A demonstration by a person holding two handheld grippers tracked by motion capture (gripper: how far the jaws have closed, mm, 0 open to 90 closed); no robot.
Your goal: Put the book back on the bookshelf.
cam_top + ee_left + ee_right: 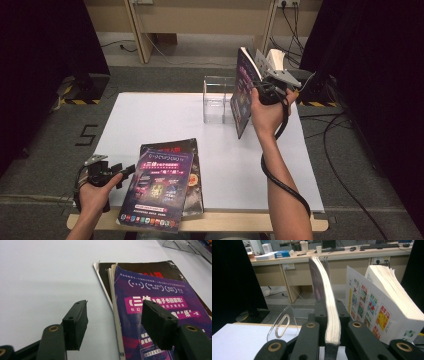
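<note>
A purple-covered magazine (157,187) (155,297) lies on top of a dark-covered one (196,175) (140,267) at the table's front edge. My left gripper (126,172) (115,307) is open at their left side. One jaw hangs over the bare table and the other over the purple cover, neither pressing. My right gripper (261,92) (331,315) is shut on a third magazine (243,95) (329,297). It holds that magazine upright by its page edge, above the far right of the table, beside a clear acrylic holder (216,97) (283,322).
A thick white book (274,59) (387,305) with a colourful cover stands just past the held magazine. The white table top (150,120) ends in a wooden front edge (225,222). Cables (345,165) trail on the floor at the right.
</note>
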